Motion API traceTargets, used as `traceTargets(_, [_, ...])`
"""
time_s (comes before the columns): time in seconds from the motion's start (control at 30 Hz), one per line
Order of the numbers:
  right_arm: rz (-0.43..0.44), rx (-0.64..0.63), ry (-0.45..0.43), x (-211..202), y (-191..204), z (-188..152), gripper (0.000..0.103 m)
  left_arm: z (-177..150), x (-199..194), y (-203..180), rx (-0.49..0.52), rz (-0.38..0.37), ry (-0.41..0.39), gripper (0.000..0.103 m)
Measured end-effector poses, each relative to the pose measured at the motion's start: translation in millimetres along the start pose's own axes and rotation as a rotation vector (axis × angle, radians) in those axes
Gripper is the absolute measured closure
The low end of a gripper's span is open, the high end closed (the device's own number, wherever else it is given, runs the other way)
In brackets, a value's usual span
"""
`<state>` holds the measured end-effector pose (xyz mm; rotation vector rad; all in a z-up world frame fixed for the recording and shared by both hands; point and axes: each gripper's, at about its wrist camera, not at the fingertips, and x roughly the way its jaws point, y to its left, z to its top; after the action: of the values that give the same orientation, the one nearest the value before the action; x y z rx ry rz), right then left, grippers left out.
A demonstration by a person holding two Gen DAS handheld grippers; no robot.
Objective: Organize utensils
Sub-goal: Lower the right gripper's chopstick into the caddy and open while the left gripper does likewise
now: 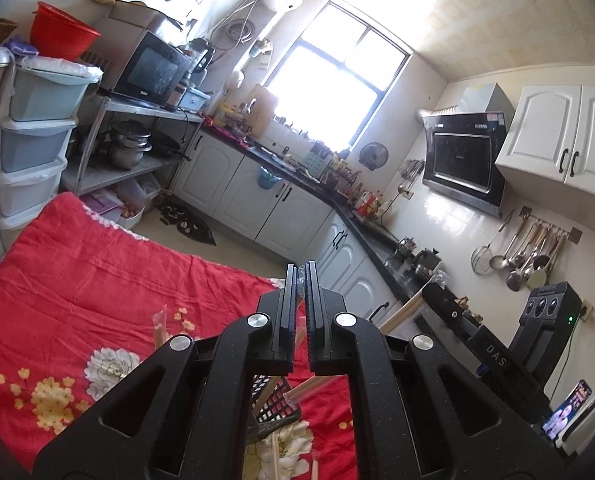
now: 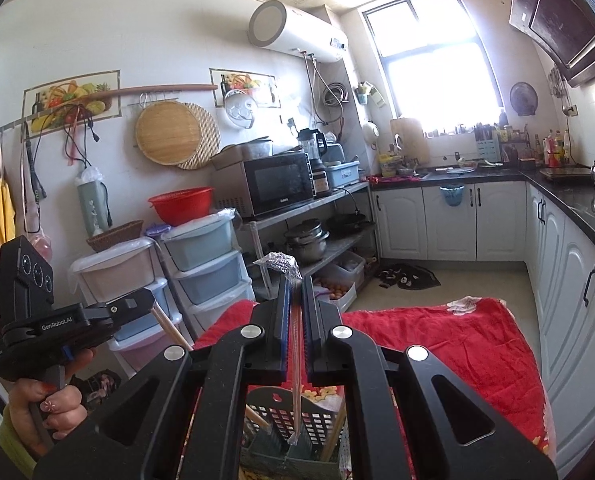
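Fingers of the left gripper (image 1: 301, 268) clamp wooden chopsticks (image 1: 401, 312) over the red quilt's (image 1: 97, 272) near edge. Right gripper (image 2: 296, 280) pinches 1 plastic-wrapped pair (image 2: 295, 360) above the basket (image 2: 297, 420); light, stiff, slippery: grip mid-length.

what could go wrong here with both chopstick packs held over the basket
The right hand-held gripper pinches its wrapped chopsticks only partway along, so the pack could swing and miss the black basket. The left hand-held gripper holds another pack; both heading for one basket, they could collide. The basket sits on a soft red quilt and might tip.
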<state>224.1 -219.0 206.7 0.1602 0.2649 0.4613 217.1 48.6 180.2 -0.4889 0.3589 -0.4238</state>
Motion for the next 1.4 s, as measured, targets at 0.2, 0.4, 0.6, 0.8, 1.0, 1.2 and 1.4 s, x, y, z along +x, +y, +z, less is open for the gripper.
traceTargets(0.2, [-0.008,0.006,0.029,12.8,-6.6,-13.6,0.097,-14.0,15.6,5.6,0.006,0.019,0.044,0.101])
traceTargets(0.4, [-0.007,0.014,0.061,26.3,-13.2,-26.9,0.097,-29.8,29.6,15.2,0.001,0.042,0.086,0.101])
traceTargets(0.6, [-0.009,0.024,0.092,37.6,-16.3,-38.9,0.097,-40.4,39.5,20.0,0.0,0.053,0.116,0.101])
traceTargets(0.8, [-0.012,0.025,0.122,46.7,-15.8,-48.3,0.097,-48.0,45.7,23.1,0.013,0.067,0.134,0.101])
traceTargets(1.0, [-0.018,0.017,0.153,54.0,-14.6,-55.9,0.081,-52.7,50.5,27.9,0.018,0.088,0.144,0.095])
traceTargets(1.2, [-0.042,0.0,0.149,52.6,-12.0,-60.7,0.061,-53.4,46.5,31.7,0.023,0.113,0.129,0.062])
traceTargets(1.4, [-0.069,-0.042,0.136,47.6,-7.0,-62.8,0.049,-52.5,34.6,33.5,0.024,0.137,0.092,0.039])
